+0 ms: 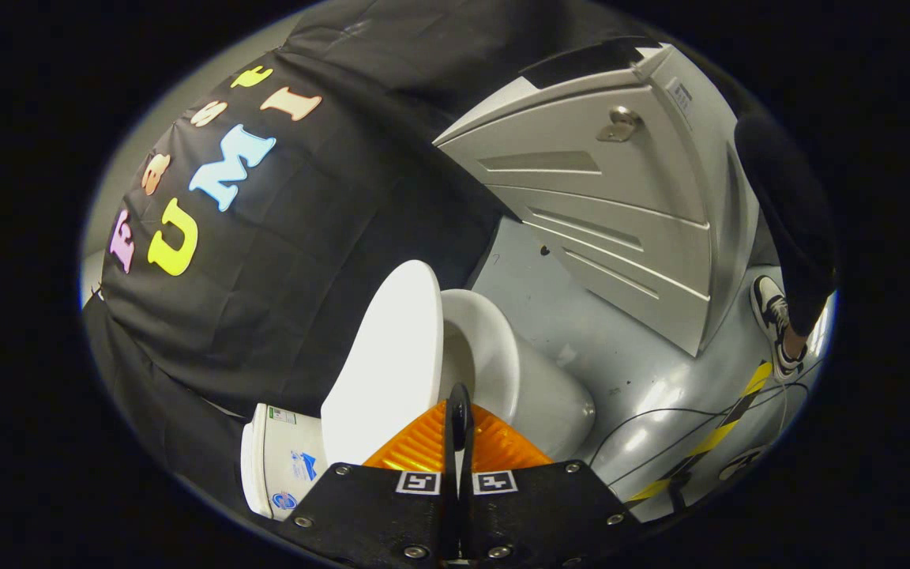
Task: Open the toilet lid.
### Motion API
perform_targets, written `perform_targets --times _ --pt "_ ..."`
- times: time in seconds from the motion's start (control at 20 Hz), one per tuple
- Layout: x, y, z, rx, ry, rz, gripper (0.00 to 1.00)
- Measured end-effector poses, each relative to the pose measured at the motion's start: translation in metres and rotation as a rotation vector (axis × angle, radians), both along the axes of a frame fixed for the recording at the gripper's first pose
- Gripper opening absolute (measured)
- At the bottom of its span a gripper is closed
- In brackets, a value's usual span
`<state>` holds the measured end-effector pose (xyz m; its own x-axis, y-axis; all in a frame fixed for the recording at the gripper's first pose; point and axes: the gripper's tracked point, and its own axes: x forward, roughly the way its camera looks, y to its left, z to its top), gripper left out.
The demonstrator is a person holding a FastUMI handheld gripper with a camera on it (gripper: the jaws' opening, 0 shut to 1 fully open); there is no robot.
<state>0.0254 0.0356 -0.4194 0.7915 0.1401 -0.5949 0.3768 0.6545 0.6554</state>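
The gripper (459, 431) has a flat black body plate at six o'clock, studded with round silver screws along its edges and carrying two small square black-and-white coded markers side by side near its front edge. Its two ribbed, wedge-shaped fingers (415, 446) taper forward and meet at a thin dark seam. At three o'clock the person wears a dark trouser leg (791, 213) and a black-and-white sneaker (771, 312).

lid (388, 356) raised, left of bowl (502, 371) | claw (459, 411) before both | cabinet (605, 213) beyond
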Motion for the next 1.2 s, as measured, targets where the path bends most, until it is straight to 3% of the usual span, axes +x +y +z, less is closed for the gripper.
perform_targets --times 0.35,1.2 --pt "0.005 0.014 0.048 -0.097 -0.049 0.015 0.01" --pt "0.007 0.081 0.172 -0.511 -0.175 0.243 0.01"
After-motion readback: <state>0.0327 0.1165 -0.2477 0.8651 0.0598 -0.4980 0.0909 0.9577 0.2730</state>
